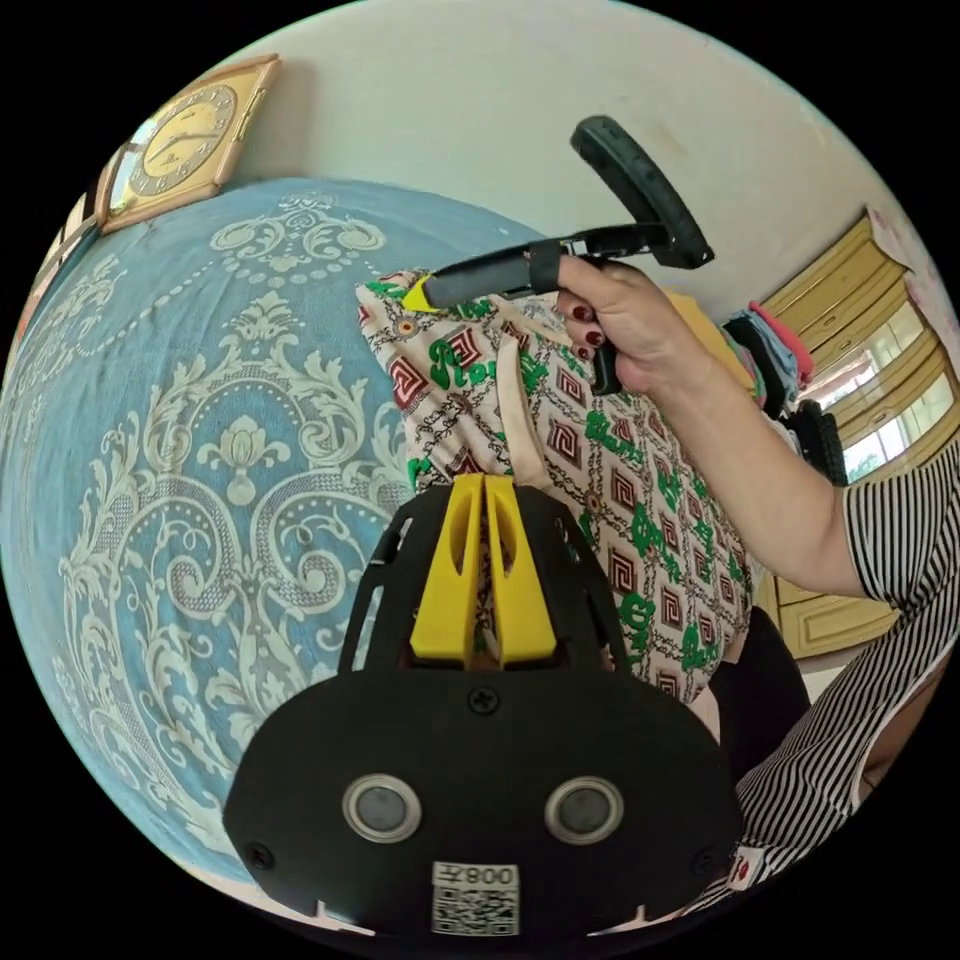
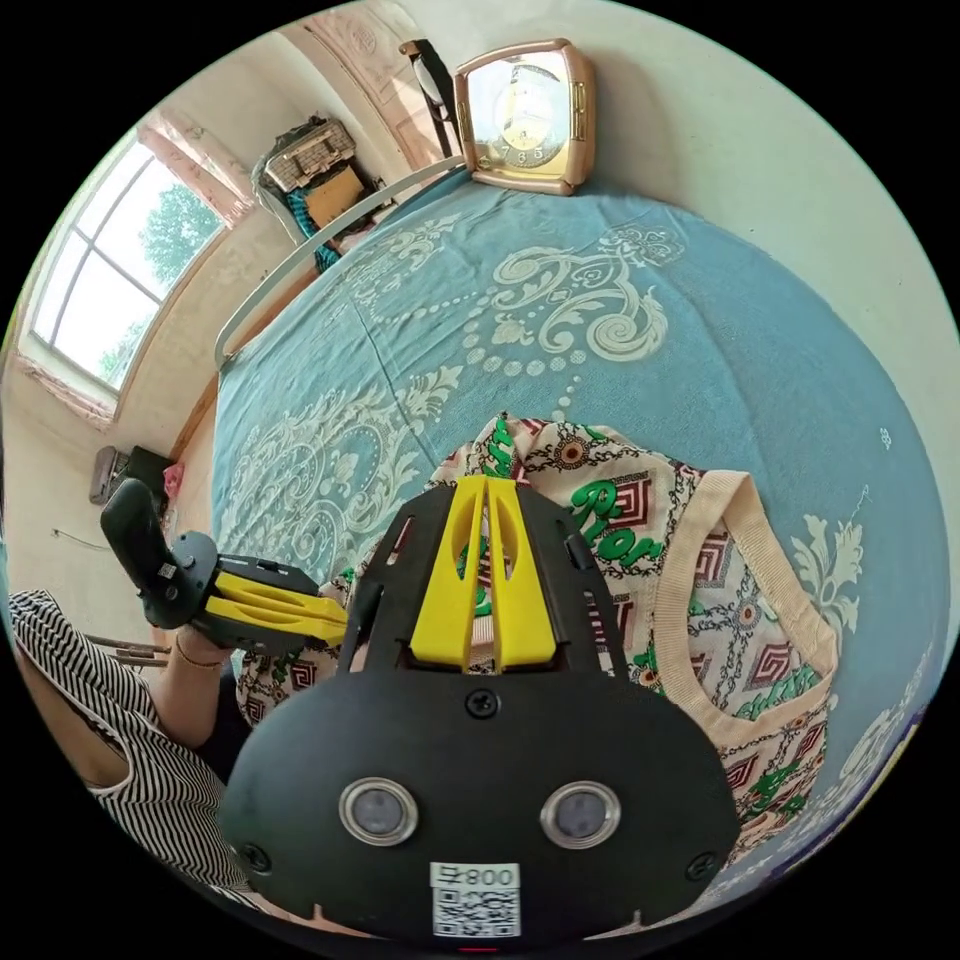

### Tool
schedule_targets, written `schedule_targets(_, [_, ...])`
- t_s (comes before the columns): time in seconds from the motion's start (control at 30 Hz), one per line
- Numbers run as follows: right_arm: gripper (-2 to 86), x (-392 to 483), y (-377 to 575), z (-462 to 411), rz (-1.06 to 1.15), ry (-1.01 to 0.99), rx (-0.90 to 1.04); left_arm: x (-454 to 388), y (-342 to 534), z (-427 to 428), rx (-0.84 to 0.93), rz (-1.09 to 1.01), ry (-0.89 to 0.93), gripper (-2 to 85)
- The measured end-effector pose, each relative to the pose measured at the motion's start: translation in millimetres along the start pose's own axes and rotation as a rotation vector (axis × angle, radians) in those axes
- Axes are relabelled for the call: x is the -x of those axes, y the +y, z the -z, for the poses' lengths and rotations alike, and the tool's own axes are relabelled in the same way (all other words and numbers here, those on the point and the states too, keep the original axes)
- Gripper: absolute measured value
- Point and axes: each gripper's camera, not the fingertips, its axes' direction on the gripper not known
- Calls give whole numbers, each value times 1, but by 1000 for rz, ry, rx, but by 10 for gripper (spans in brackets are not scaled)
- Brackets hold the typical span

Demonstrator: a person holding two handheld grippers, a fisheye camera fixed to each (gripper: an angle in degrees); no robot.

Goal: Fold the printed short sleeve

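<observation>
The printed short sleeve shirt (image 1: 620, 490), cream with red squares and green lettering, is lifted off the blue bed cover (image 1: 200, 400). My left gripper (image 1: 485, 482) is shut on a fold of it. My right gripper (image 1: 415, 297), held in a hand, pinches the shirt's upper edge. In the right gripper view the shirt (image 2: 600, 540) lies partly on the bed cover (image 2: 450, 300), its cream neckband (image 2: 700, 600) facing up. My right gripper (image 2: 485, 485) is shut on the cloth near a shoulder. The left gripper (image 2: 340, 622) grips the shirt's edge at the left.
A gold-framed clock (image 1: 185, 140) (image 2: 525, 115) leans on the wall at the bed's far edge. A yellow cupboard (image 1: 850, 300) and piled clothes (image 1: 770, 340) stand behind the person's arm. A window (image 2: 110, 270) lights the room. The person's striped sleeve (image 1: 900, 540) is close by.
</observation>
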Motion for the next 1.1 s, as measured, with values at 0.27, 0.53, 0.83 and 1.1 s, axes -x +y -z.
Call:
schedule_targets(0.27, [1, 15, -25, -26, 40, 13, 38, 13, 6, 12, -63, 92, -28, 2])
schedule_targets(0.53, [1, 25, -4, -3, 32, 7, -47, 18, 13, 22, -130, 91, 45, 2])
schedule_targets(0.83, [1, 65, 36, -20, 138, -64, 51, 23, 20, 25, -93, 145, -1, 1])
schedule_targets(1.1, [1, 73, 47, -22, 132, -71, 40, 35, 38, 40, -145, 215, 31, 1])
